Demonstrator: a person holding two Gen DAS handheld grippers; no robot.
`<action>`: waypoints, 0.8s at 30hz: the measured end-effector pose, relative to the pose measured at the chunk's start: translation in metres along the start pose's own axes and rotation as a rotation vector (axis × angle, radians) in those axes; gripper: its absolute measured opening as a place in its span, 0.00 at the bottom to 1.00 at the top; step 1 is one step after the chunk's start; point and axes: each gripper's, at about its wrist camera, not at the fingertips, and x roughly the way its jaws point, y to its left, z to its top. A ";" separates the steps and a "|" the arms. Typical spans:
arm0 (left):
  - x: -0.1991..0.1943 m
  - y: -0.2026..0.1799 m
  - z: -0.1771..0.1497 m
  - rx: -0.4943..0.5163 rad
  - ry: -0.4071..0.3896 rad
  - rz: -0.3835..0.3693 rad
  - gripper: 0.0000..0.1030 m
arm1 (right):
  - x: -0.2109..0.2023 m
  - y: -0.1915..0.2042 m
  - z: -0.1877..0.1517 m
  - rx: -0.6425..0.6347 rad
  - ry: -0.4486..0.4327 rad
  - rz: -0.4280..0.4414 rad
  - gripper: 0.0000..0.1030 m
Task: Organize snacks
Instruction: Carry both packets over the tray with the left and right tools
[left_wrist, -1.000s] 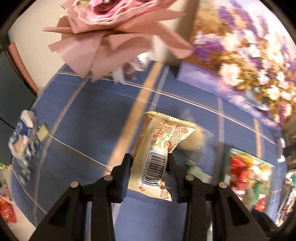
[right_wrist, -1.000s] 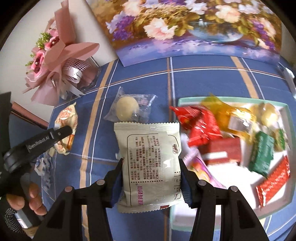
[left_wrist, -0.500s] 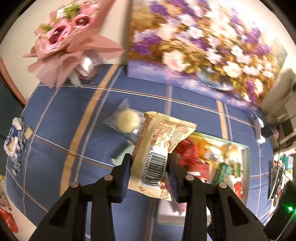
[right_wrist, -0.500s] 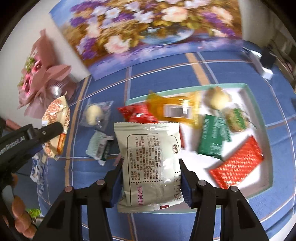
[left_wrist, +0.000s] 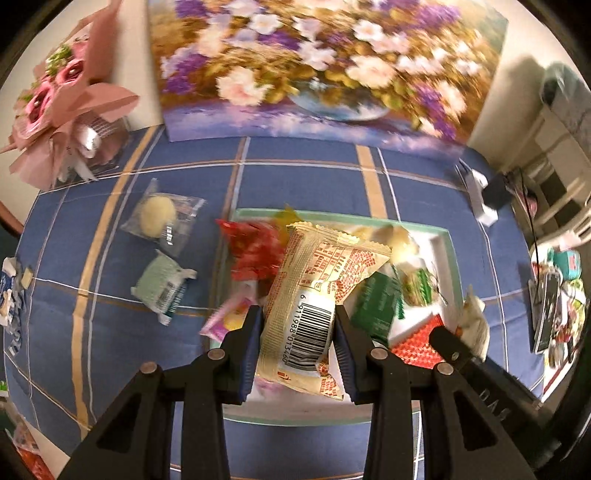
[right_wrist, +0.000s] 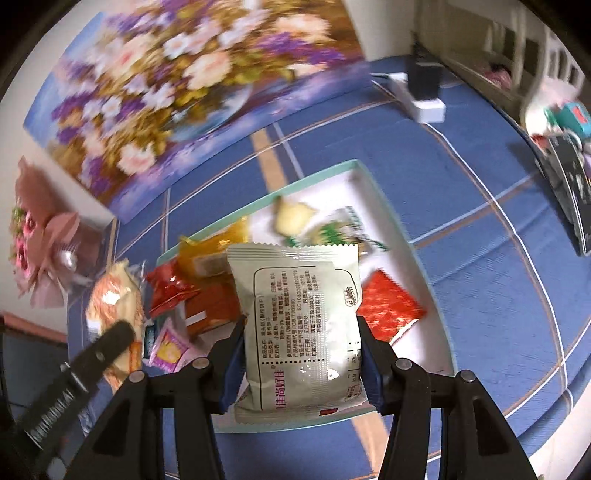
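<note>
Left gripper (left_wrist: 297, 328) jaws are closed on the yellow packet (left_wrist: 314, 306), gripped at its barcode end. Right gripper (right_wrist: 301, 354) jaws are closed on the pale packet (right_wrist: 301, 314), pinched across its width. Both packets hang over the tray (right_wrist: 373, 188), which lies beyond and below the jaws.

Recommended: lower each packet over bare tray floor, then open the jaws fully and let it fall flat.

Packets are glossy crimped film, pillow-shaped and slippery. Tray is rigid, white, with a shallow green rim.
</note>
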 end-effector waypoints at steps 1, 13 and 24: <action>0.004 -0.006 -0.002 0.006 0.007 -0.001 0.38 | 0.000 -0.006 0.002 0.011 0.001 -0.002 0.54; 0.068 -0.026 -0.024 0.032 0.107 0.019 0.38 | 0.037 -0.026 0.008 0.029 0.072 -0.056 0.55; 0.077 -0.030 -0.019 0.040 0.106 0.002 0.38 | 0.058 -0.021 0.012 0.000 0.082 -0.095 0.55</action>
